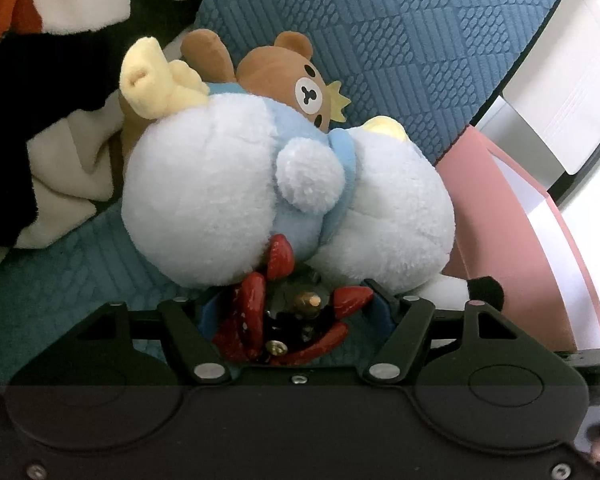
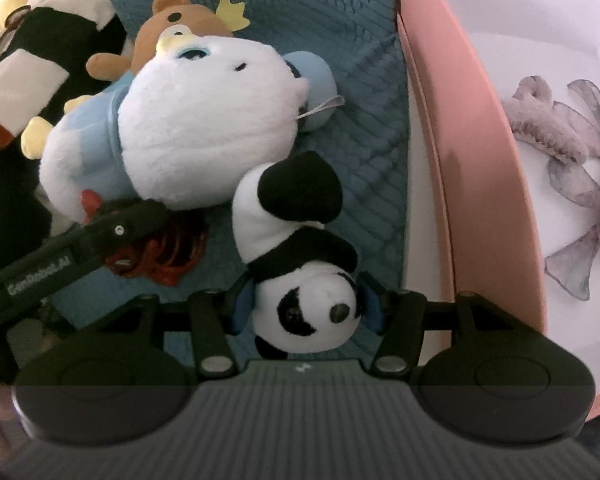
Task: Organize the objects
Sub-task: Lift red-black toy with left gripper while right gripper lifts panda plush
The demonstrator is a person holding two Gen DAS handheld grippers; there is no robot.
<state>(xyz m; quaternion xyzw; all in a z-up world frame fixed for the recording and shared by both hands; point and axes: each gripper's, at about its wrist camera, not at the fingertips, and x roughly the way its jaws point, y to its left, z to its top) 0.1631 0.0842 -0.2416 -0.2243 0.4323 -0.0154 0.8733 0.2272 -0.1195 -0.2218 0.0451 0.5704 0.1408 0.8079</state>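
Small black-and-white plush panda [image 2: 306, 316], frame bottom centre: right gripper [image 2: 305, 308] fingers pinch its head; left gripper [image 1: 296, 312] fingers clamp red spiky toy [image 1: 260, 312].

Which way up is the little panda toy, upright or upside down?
Upside down. In the right wrist view the panda toy has its head lowest, between the right claw fingers, black legs pointing away.

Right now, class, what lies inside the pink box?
Inside the pink box, the right wrist view shows one grey fluffy toy with sheer fins lying on the white floor. The box's near wall and the gripper body hide the floor's lower part, so anything there is unseen.
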